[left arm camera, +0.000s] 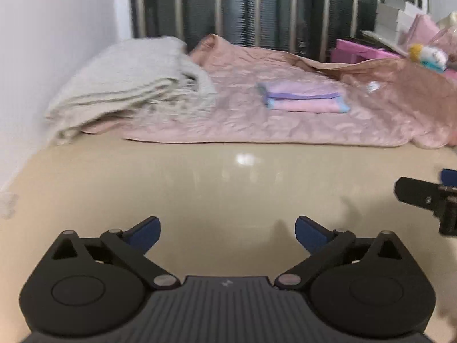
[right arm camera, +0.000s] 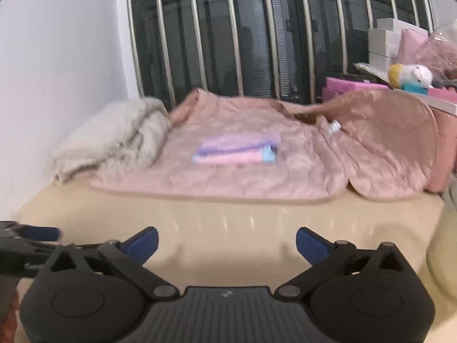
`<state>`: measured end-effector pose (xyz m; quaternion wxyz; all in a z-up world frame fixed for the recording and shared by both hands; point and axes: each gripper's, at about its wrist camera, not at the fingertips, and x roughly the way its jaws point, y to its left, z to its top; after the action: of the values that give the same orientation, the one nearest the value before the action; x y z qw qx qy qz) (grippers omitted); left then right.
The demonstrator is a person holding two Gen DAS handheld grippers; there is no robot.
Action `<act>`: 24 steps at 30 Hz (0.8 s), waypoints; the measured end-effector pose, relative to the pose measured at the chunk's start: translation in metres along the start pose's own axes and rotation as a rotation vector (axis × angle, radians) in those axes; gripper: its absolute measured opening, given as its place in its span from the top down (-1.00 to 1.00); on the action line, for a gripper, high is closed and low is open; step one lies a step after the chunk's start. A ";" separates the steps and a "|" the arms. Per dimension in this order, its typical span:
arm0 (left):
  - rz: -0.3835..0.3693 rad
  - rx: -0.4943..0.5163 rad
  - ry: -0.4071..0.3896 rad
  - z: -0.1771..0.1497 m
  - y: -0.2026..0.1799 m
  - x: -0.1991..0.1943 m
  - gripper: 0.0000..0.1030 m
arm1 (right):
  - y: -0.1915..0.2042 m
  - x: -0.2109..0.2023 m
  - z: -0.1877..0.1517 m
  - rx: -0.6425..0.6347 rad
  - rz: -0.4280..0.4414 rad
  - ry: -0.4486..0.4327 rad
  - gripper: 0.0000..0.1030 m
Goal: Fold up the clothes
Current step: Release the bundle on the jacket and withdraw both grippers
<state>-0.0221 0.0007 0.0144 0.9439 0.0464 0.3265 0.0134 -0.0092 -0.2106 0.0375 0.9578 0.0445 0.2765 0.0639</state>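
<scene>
A folded pink and lilac garment with blue trim (left arm camera: 304, 99) (right arm camera: 237, 150) lies flat on a pink quilt (left arm camera: 257, 120) (right arm camera: 257, 171) far ahead of both grippers. My left gripper (left arm camera: 227, 230) hovers over the bare beige mattress (left arm camera: 228, 188), wide open and holding nothing. Held just as wide, my right gripper (right arm camera: 227, 243) is open and empty above the same beige surface (right arm camera: 228, 223). Each gripper shows at the edge of the other's view: the right gripper's black arm (left arm camera: 422, 197) and the left gripper's blue-tipped finger (right arm camera: 40, 233).
A folded grey-white blanket (left arm camera: 128, 85) (right arm camera: 114, 140) lies at the back left by the white wall. Metal window bars (right arm camera: 237, 34) stand behind the bed. At the right are pink boxes (right arm camera: 351, 85), white boxes (right arm camera: 388, 40) and a plush toy (right arm camera: 411, 75).
</scene>
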 end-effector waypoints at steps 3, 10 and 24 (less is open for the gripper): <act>0.029 0.031 -0.019 -0.005 -0.002 0.001 -0.99 | 0.007 0.005 -0.013 0.004 -0.039 0.018 -1.00; 0.008 -0.056 0.000 -0.001 0.009 0.018 -0.99 | 0.017 0.021 -0.033 0.014 -0.082 0.075 -1.00; -0.019 -0.089 0.016 0.002 0.008 0.029 -0.99 | 0.033 0.036 -0.028 -0.072 -0.083 0.123 -1.00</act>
<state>0.0022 0.0097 -0.0014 0.9425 0.0013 0.3335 0.0193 0.0026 -0.1716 -0.0010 0.9419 -0.0054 0.3338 0.0367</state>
